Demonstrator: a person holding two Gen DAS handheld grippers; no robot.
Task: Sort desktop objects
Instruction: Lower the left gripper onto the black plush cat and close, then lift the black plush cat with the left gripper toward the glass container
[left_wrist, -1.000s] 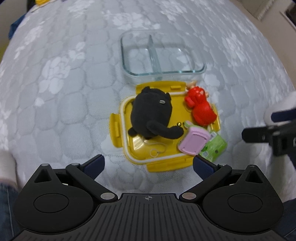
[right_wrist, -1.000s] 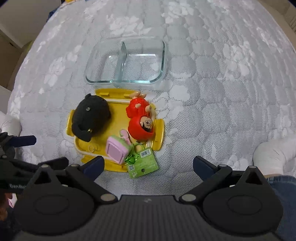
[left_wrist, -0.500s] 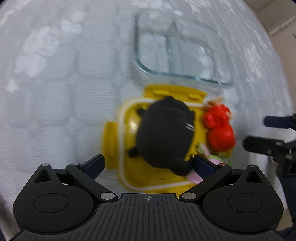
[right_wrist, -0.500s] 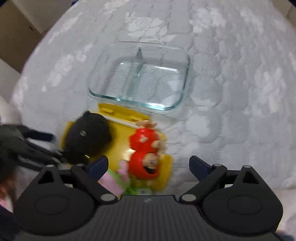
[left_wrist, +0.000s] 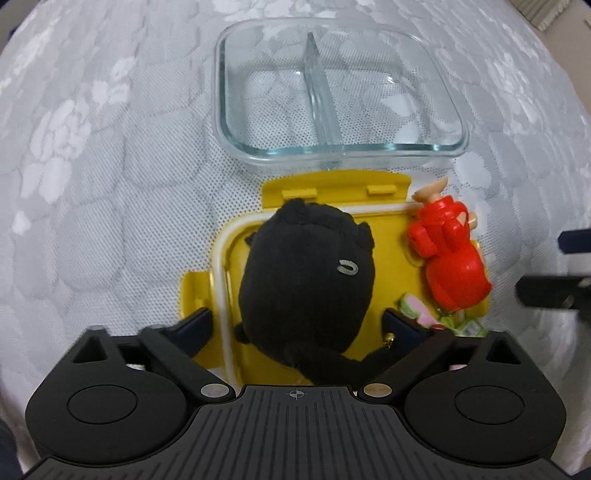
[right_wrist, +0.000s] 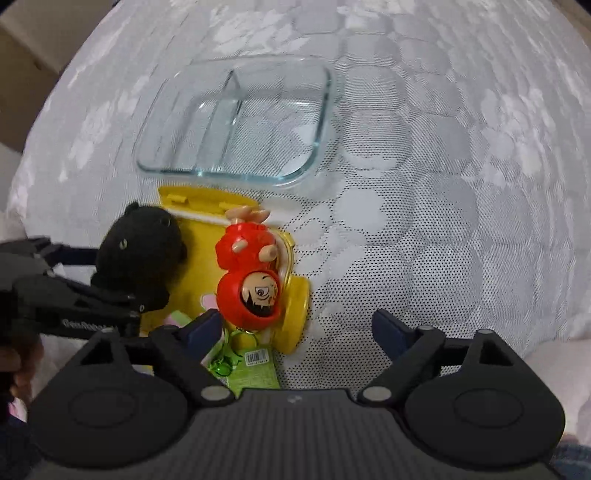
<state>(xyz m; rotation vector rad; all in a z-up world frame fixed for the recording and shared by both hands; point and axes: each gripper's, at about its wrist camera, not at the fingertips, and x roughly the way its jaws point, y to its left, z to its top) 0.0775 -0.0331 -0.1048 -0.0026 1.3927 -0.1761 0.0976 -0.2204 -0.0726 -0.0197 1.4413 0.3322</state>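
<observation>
A black plush toy (left_wrist: 306, 273) lies on a yellow lid (left_wrist: 332, 192) in the left wrist view. My left gripper (left_wrist: 297, 325) is open, its fingers either side of the plush's near end. A red doll figure (left_wrist: 450, 254) lies at the lid's right edge, with a pink item (left_wrist: 417, 310) and a green packet (right_wrist: 251, 365) near it. In the right wrist view my right gripper (right_wrist: 297, 328) is open, just below the red doll (right_wrist: 251, 280), and the plush (right_wrist: 142, 254) sits left with the left gripper (right_wrist: 118, 291) around it. A divided glass container (left_wrist: 332, 99) stands empty behind the lid.
A white lace-patterned cloth (right_wrist: 443, 184) covers the table. The glass container (right_wrist: 240, 122) touches or nearly touches the lid's far edge. The right gripper's fingers (left_wrist: 546, 291) show at the right edge of the left wrist view.
Both grippers moved forward and down toward the lid. The left gripper now straddles the black plush; the right gripper has come close to the red doll.
</observation>
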